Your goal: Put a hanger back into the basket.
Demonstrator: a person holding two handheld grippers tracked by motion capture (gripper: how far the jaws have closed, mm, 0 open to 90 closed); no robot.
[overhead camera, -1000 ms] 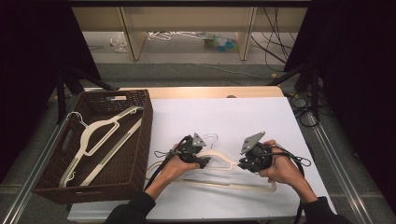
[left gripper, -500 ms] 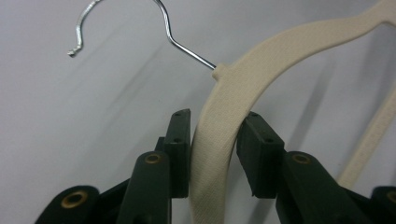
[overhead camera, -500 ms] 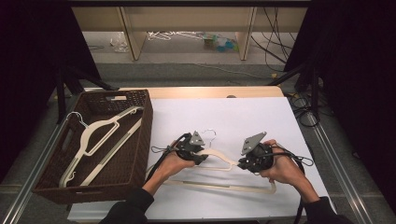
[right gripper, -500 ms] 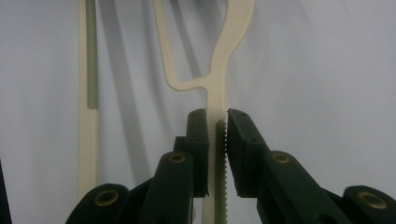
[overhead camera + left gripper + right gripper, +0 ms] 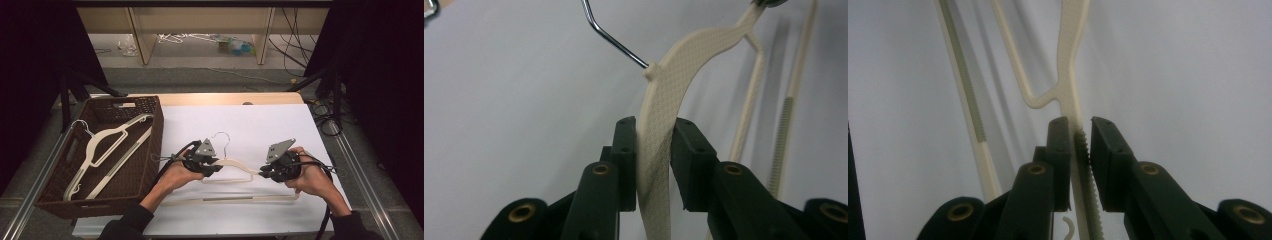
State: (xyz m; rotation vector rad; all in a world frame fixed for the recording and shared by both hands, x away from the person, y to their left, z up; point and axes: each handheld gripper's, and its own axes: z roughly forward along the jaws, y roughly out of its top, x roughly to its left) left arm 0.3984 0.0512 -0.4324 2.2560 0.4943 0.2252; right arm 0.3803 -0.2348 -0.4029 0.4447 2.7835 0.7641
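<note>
Left gripper view looks along the left gripper (image 5: 653,150): its fingers (image 5: 626,150) have just been closing and now pinch the broad, textured shoulder of the cream plastic hanger (image 5: 684,75), a little below the neck where the wire hook (image 5: 616,42) enters. Between the fingers of the right gripper (image 5: 1080,150), the hanger's other shoulder passes as a thin edge with a toothed, non-slip strip; those fingers (image 5: 1060,145) are drawn in close on it, all but shut. From the high view, the hanger (image 5: 235,166) hangs between the left gripper (image 5: 212,169) and the right gripper (image 5: 264,172), just above the white bench (image 5: 260,125), its bottom bar trailing nearer the person than either set of fingers. Out beyond the left fingers sits a brown woven basket (image 5: 150,145) with another hanger (image 5: 107,142) already in it.

My judgement: it is light and fairly stiff, though the thin arms and bar will flex and could twist if only one end is lifted. The smooth plastic may slide; the ribbed strip and wide shoulder give the surest hold. Gripping both shoulders, as now, should keep it level, and the hook is best left free so it does not snag the basket rim.
</note>
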